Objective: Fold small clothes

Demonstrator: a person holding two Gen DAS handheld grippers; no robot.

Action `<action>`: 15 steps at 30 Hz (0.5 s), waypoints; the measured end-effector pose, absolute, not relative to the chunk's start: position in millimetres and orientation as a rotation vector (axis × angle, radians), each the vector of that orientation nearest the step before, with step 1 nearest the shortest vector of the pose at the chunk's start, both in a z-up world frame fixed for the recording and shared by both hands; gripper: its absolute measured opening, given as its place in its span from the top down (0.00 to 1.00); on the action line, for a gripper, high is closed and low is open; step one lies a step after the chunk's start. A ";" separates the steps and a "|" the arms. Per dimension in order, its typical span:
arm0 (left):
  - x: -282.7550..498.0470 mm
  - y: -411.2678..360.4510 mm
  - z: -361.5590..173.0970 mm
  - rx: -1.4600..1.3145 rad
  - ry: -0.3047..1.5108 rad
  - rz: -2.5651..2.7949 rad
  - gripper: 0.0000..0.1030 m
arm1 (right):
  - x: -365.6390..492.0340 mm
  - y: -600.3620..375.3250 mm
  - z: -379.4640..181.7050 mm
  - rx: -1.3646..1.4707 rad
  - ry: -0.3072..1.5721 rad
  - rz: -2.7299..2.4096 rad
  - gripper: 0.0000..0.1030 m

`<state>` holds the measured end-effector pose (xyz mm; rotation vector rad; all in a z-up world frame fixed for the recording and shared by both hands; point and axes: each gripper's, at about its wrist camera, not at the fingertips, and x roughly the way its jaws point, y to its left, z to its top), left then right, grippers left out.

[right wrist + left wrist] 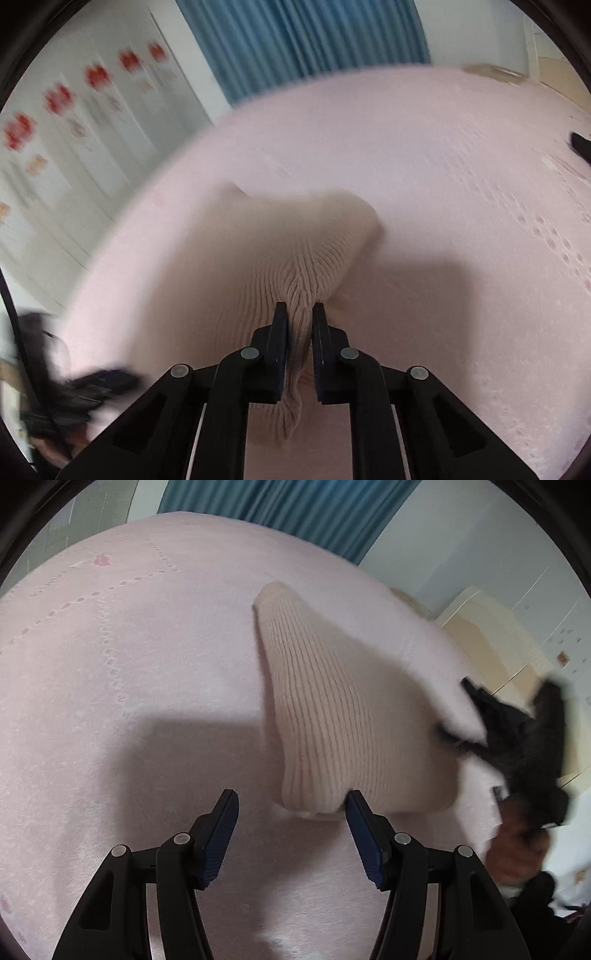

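A small beige ribbed knit garment [332, 716] lies on the pink bed cover [129, 664], one side lifted. My left gripper [291, 801] is open, its fingers spread just before the garment's near edge, the right finger touching it. In the left wrist view my right gripper [517, 738] is blurred at the right edge and holds the garment's far side. In the right wrist view my right gripper [300, 314] is shut on a bunched edge of the garment [295, 236], which stretches away from the fingers over the cover [443, 166].
A blue curtain [295, 509] hangs behind the bed. A white wall with red flower stickers [96, 77] is at the left in the right wrist view. Pale wooden furniture [498, 635] stands beyond the bed's right edge. The person's hand [517, 849] shows at the right.
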<state>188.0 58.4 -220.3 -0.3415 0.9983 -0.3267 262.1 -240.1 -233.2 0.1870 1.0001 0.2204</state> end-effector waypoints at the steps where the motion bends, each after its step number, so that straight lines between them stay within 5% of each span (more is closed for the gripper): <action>1: 188.1 58.8 -216.7 -0.342 0.980 -0.323 0.44 | 264.8 -236.4 -247.3 0.153 1.053 0.203 0.88; 6: 203.9 56.2 -196.9 -0.303 0.909 -0.308 0.45 | 256.3 -231.5 -232.4 0.030 0.990 0.156 0.66; 15: 264.2 22.5 -176.8 -0.222 0.832 -0.366 0.57 | 272.9 -231.8 -204.5 0.089 0.858 0.193 0.66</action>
